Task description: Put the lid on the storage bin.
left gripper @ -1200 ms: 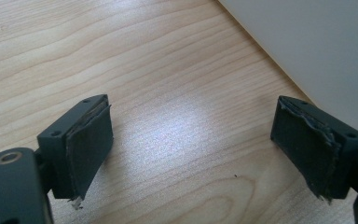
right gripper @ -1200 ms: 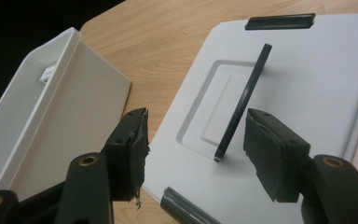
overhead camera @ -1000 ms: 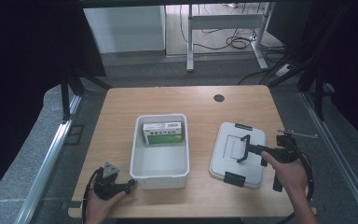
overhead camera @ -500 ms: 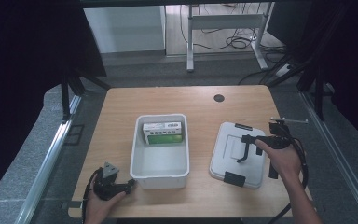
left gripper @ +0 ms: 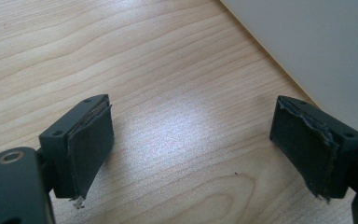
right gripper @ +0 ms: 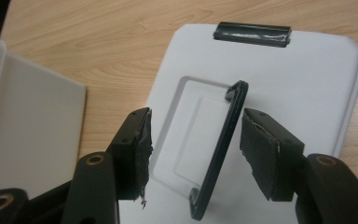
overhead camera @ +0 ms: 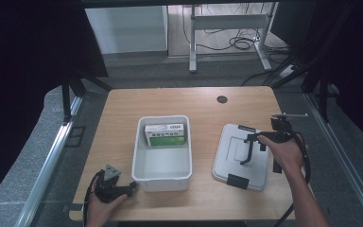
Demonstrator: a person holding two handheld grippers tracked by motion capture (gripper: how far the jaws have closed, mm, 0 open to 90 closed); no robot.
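Two grippers: we hold one in each hand, the right gripper [right gripper: 193, 158] over the lid and the left gripper [left gripper: 191, 149] low at the near left of the table [overhead camera: 123, 109].
Right gripper state: we see its jaws standing wide and just now closing in, with the lid's raised black handle [right gripper: 221, 149] between them; the right pad sits just beside the handle, and we cannot tell whether it touches yet.
Right pads: dark, matt rubber slabs, frayed along their edges, set in black blocks with screw heads.
Handle: a thin black bar, glossy, hinged up on edge out of a shallow rectangular recess.
Lid [overhead camera: 242, 156]: flat grey-white plastic with rounded corners, lying on the table just right of the bin, with a black clip [right gripper: 251, 34] at its far edge and another at the near edge.
Left gripper state: we see its jaws wide apart over bare wood, nothing between them, the bin's white wall close at the right.
Bin [overhead camera: 162, 172]: an open white plastic tub, rectangular with a rolled rim, at the table's middle.
Box [overhead camera: 166, 134]: a green and white carton lying in the far end of the bin; its print is too small for us to read.
Table surface: pale wood grain with a dark round cap [overhead camera: 222, 99] near the far edge.
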